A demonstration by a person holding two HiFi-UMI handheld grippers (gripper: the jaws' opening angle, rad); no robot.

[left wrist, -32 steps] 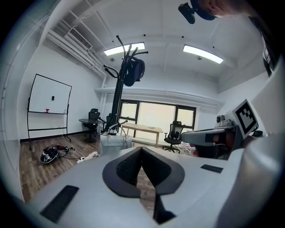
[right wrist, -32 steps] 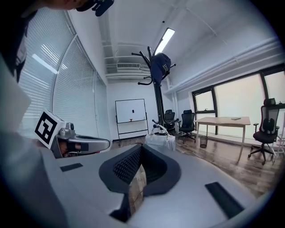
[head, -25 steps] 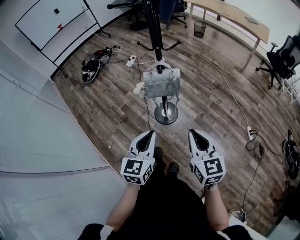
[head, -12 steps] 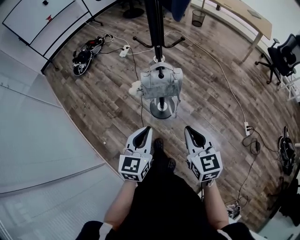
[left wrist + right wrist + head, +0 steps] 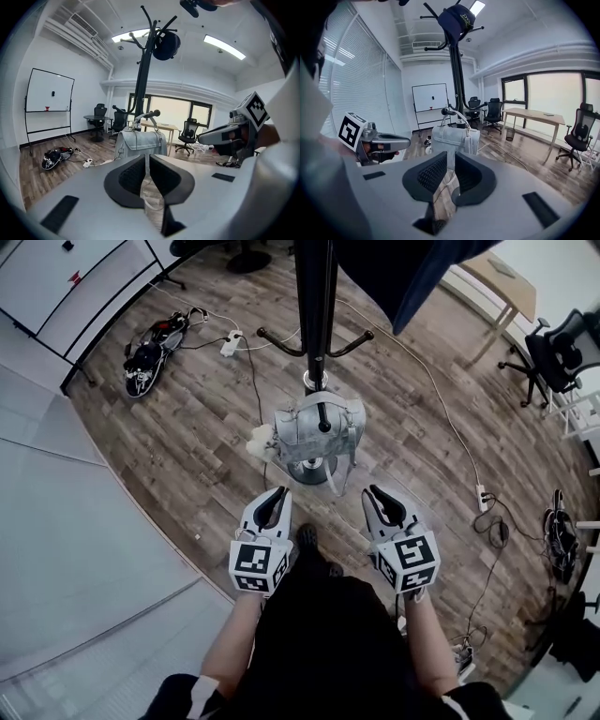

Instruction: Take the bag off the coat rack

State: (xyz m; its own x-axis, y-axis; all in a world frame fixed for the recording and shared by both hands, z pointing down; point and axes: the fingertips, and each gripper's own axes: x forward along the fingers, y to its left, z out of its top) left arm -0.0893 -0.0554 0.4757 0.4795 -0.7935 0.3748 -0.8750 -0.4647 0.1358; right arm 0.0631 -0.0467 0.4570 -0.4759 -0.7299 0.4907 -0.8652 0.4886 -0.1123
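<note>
A pale grey handbag (image 5: pixel 314 432) hangs by its handle from a low hook of the black coat rack (image 5: pixel 317 296), with a fluffy cream charm (image 5: pixel 260 439) at its left side. Both grippers are held low in front of the bag, apart from it. My left gripper (image 5: pixel 275 493) is shut with nothing in it. My right gripper (image 5: pixel 377 493) has its jaws opening, a narrow gap and nothing between them. The left gripper view shows the bag (image 5: pixel 140 140) beyond its jaws (image 5: pixel 146 158); the right gripper view shows it (image 5: pixel 452 136) beyond its own (image 5: pixel 451 158).
A dark cap (image 5: pixel 457 18) hangs on the rack's top hooks. Cables and a power strip (image 5: pixel 230 341) lie on the wood floor at the back left, another strip (image 5: pixel 481 495) at the right. A whiteboard (image 5: pixel 56 277), a desk (image 5: pixel 502 277) and an office chair (image 5: pixel 553 352) stand farther off.
The person has stepped closer to the rack, so the bag now hangs nearer both grippers. The right jaws have parted slightly.
</note>
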